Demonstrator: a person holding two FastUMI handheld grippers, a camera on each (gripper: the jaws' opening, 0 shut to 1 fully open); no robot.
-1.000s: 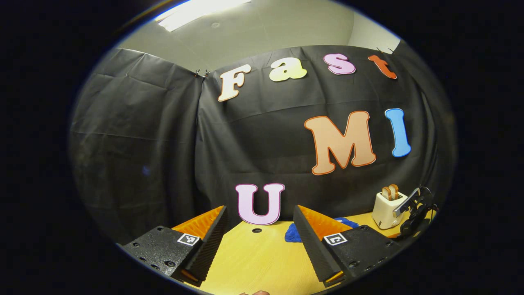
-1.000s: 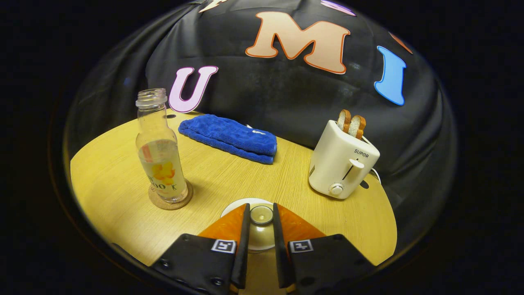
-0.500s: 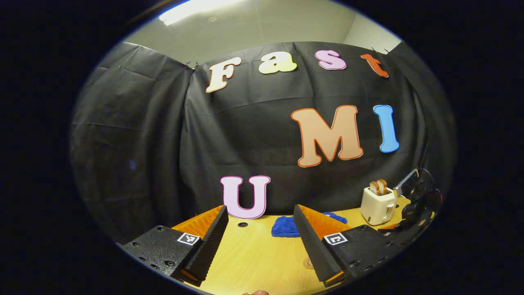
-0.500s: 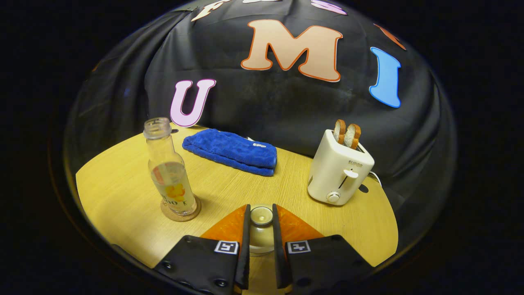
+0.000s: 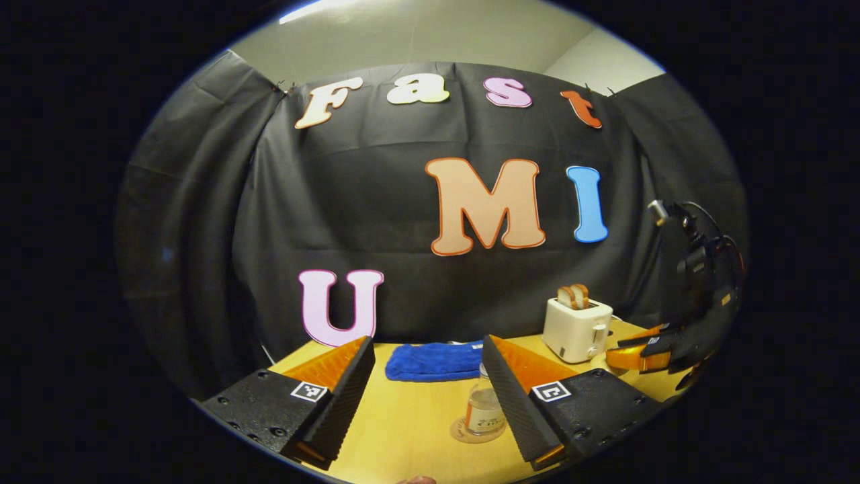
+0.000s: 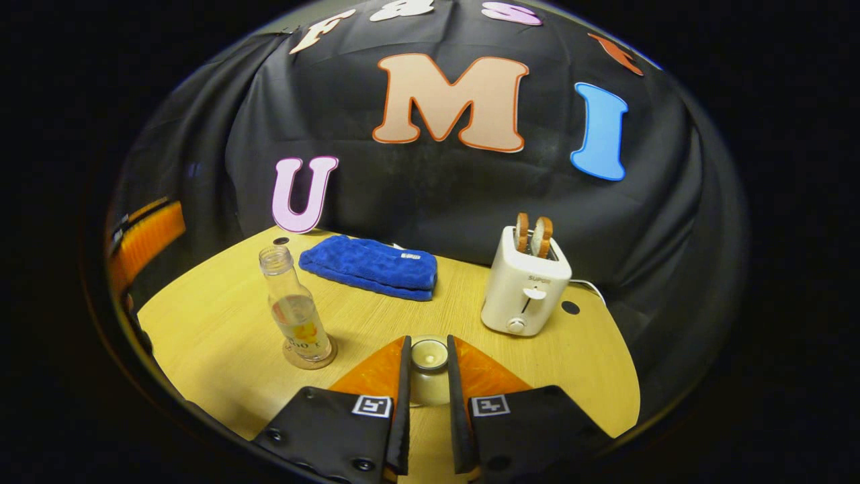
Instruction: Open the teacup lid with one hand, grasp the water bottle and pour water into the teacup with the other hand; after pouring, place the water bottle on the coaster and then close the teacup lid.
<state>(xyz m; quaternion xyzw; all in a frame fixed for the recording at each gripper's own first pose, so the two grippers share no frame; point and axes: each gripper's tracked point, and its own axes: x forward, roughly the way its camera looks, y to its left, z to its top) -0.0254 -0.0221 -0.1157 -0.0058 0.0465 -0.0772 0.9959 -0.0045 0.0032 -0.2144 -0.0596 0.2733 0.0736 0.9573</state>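
the teacup lid (image 6: pixel 429 366) hangs above the desk (image 6: pixel 222 336), its knob clamped between the right tongs (image 6: pixel 428 363). the water bottle (image 6: pixel 295 316) stands upright on its coaster (image 6: pixel 327 358), ahead and left of those tongs. the left tongs (image 5: pixel 428 376) are spread apart; the bottle lies just ahead of them, so they are nearer.

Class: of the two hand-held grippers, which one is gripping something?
The right hand-held gripper: its fingers pinch the lid knob. The left hand-held gripper is spread wide, holding nothing.
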